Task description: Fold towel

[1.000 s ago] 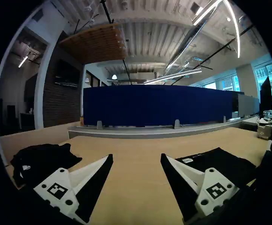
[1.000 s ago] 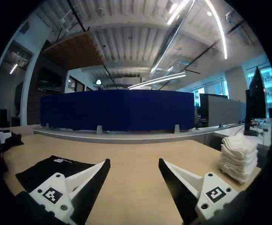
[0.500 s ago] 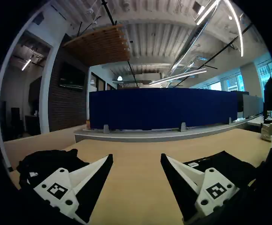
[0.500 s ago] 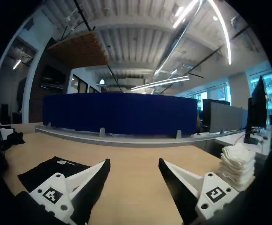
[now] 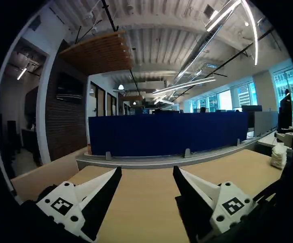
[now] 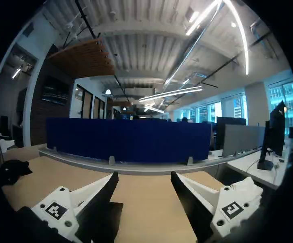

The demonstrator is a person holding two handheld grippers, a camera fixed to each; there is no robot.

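In the right gripper view a flat, folded black towel (image 6: 113, 210) lies on the wooden table (image 6: 154, 202), just below and partly behind the left finger of my right gripper (image 6: 143, 174). That gripper is open and holds nothing. A crumpled black cloth (image 6: 13, 168) sits at the table's far left. In the left gripper view my left gripper (image 5: 146, 169) hovers open over bare tabletop (image 5: 146, 202), also with nothing between its fingers.
A stack of folded white towels (image 5: 277, 156) stands at the table's right end. A long blue partition (image 6: 126, 141) on a grey rail closes off the table's far side. Desks with monitors (image 6: 274, 133) lie to the right.
Both grippers have risen, so the table sits lower in each view. The black towel has dropped under the right gripper's fingers, and the black cloths have nearly left the left gripper view. Both stayed open.
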